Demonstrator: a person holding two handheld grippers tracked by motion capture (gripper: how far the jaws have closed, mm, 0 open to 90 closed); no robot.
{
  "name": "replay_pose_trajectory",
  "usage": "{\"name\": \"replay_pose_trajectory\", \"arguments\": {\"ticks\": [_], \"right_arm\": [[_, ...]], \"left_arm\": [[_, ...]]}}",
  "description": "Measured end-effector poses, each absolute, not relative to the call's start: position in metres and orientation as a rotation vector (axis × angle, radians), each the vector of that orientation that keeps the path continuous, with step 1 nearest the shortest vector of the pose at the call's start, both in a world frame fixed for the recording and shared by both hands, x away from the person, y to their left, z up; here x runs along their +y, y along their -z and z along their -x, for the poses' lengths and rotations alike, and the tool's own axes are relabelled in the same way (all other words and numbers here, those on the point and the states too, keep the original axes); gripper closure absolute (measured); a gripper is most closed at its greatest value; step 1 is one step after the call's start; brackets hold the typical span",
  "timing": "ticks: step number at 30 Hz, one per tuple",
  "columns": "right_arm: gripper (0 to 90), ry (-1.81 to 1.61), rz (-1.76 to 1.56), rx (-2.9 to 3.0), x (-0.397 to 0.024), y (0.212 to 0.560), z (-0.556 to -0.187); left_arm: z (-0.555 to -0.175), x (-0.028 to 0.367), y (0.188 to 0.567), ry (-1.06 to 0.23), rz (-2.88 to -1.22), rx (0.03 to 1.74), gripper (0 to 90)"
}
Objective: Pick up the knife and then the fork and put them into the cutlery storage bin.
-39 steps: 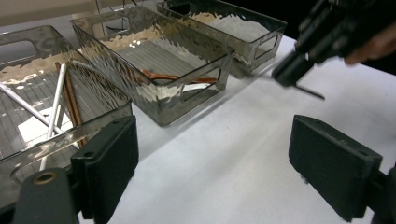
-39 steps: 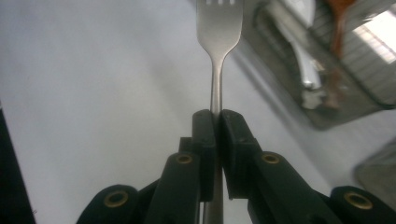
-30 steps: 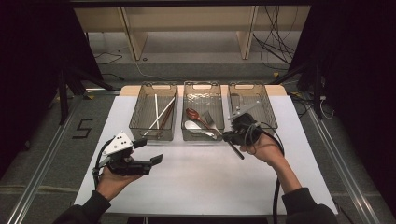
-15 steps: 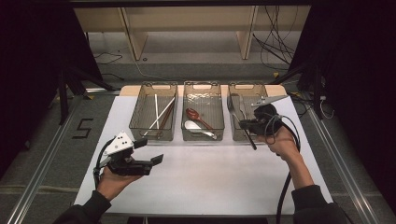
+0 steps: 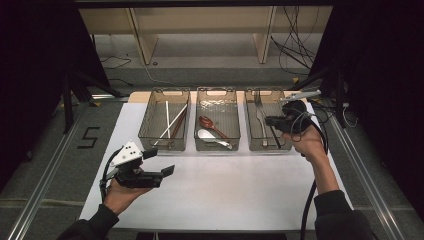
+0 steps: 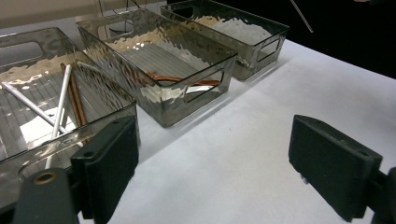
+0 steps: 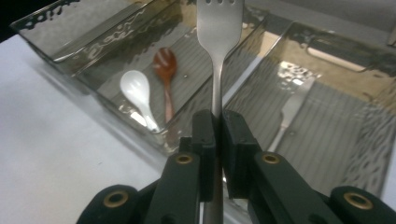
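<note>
My right gripper (image 5: 274, 121) (image 7: 217, 126) is shut on the handle of a metal fork (image 7: 218, 28), whose tines point away from the gripper. It hovers over the right clear bin (image 5: 250, 131), where another fork (image 5: 259, 107) (image 7: 288, 112) lies. The middle bin (image 5: 216, 91) holds a white spoon (image 5: 207, 135) (image 7: 135, 95) and a brown spoon (image 5: 207, 122) (image 7: 164, 65). Chopsticks (image 5: 172, 122) (image 6: 63, 100) lie in the left bin (image 5: 165, 92). My left gripper (image 5: 160, 161) (image 6: 219, 158) stands open and empty above the white table, in front of the left bin.
The three bins stand side by side along the far edge of the white table (image 5: 225, 190). A cable (image 5: 307, 200) trails from the right gripper past the forearm. Shelving legs and cables lie on the floor beyond the table.
My right gripper has carried the fork rightward and a little up, from in front of the middle bin to over the right bin. The left gripper has stayed put.
</note>
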State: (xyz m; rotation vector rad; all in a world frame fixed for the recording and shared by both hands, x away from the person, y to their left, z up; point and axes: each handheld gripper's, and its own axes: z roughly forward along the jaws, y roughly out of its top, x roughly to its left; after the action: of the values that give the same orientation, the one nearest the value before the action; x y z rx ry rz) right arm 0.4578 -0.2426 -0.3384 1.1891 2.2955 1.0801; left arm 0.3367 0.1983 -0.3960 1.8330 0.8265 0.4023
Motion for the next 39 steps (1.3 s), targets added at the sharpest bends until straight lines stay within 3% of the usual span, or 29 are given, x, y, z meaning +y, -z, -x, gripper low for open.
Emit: {"name": "replay_pose_trajectory", "arguments": {"ticks": [10,21,39], "right_arm": [[85.1,-1.033,-1.256,2.229,-0.250,0.324,-0.487],[85.0,-0.972,-1.381,2.177,-0.257,0.341,-0.520],[85.0,-0.934,-1.490,2.133,-0.258,0.359,-0.536]], "left_arm": [[-0.336,0.198,0.395,-0.401,-1.819,0.814,15.7],[-0.336,0.198,0.395,-0.400,-1.819,0.812,15.7],[-0.336,0.198,0.395,-0.400,-1.821,0.812,15.7]]}}
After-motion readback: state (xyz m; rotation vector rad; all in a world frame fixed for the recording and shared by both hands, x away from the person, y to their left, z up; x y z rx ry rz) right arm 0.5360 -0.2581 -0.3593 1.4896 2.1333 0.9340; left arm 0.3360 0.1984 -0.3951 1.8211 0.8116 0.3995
